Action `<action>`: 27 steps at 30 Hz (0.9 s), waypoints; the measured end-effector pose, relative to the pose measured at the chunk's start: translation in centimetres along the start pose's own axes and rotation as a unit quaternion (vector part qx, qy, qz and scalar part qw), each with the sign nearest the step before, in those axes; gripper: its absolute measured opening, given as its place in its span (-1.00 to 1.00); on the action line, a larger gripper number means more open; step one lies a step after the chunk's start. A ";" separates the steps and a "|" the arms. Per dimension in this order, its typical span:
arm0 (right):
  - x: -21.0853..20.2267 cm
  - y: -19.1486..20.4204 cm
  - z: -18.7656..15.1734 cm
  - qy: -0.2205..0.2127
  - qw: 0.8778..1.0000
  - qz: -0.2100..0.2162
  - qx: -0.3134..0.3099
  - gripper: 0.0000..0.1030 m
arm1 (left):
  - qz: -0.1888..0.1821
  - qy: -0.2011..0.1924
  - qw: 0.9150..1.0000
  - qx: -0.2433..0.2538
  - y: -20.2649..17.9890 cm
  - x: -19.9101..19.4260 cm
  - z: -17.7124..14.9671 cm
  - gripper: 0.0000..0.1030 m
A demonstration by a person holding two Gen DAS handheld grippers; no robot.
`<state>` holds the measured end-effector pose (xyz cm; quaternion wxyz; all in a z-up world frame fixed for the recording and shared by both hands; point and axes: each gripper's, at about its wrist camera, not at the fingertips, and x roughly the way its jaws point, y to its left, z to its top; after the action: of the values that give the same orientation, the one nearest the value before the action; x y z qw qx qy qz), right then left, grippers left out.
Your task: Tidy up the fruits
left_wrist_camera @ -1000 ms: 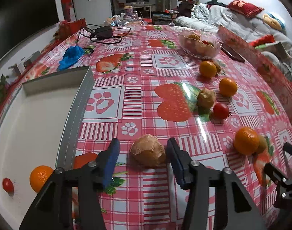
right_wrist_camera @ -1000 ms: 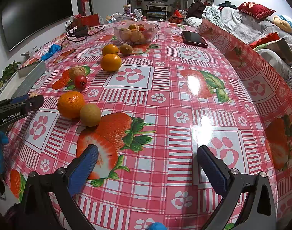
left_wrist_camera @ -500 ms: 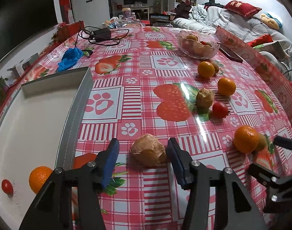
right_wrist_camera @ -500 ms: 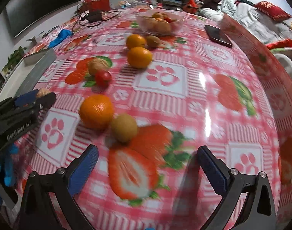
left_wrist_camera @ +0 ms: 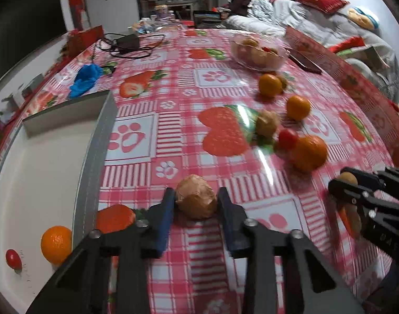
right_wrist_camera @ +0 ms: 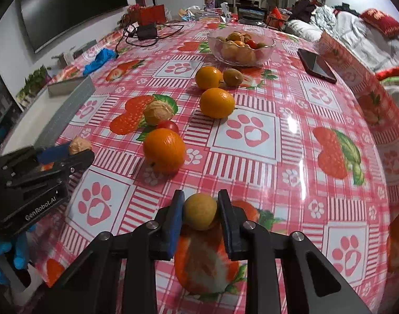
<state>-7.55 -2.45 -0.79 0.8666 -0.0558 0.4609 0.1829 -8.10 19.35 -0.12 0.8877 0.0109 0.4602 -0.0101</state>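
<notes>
Four loose oranges (right_wrist_camera: pixel 217 102); two walnuts (right_wrist_camera: pixel 157 111); two cherry tomatoes (right_wrist_camera: pixel 169 125); two small brown fruits (right_wrist_camera: pixel 199 210); one bowl (right_wrist_camera: pixel 212 38); one tray (left_wrist_camera: pixel 94 157)

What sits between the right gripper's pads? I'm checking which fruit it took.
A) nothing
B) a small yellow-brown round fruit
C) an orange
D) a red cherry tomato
B: the right gripper has its blue pads pressed on both sides of the small yellow-brown round fruit.

Bowl (left_wrist_camera: pixel 258 52) contents blurred; orange (left_wrist_camera: pixel 310 153) smeared; gloved hand (right_wrist_camera: pixel 5 256) cut off at edge.
</notes>
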 end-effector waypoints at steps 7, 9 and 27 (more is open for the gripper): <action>-1.3 -0.7 -1.5 0.004 0.999 0.023 0.027 -0.45 | -0.019 0.007 1.000 0.001 -0.3 -1.3 -1.5 -0.33; -1.5 -0.7 -1.8 0.004 0.999 0.025 0.031 -0.45 | -0.024 0.010 1.000 -0.004 0.0 -1.7 -1.8 -0.33; -2.5 -0.1 -3.8 0.008 0.999 0.034 0.039 -0.45 | -0.020 0.012 1.000 -0.003 0.3 -3.7 -4.6 -0.33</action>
<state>-11.71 -4.26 -0.85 0.8576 -0.0073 0.4765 0.1935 -14.01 19.83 0.23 0.8819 -0.0007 0.4707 -0.0265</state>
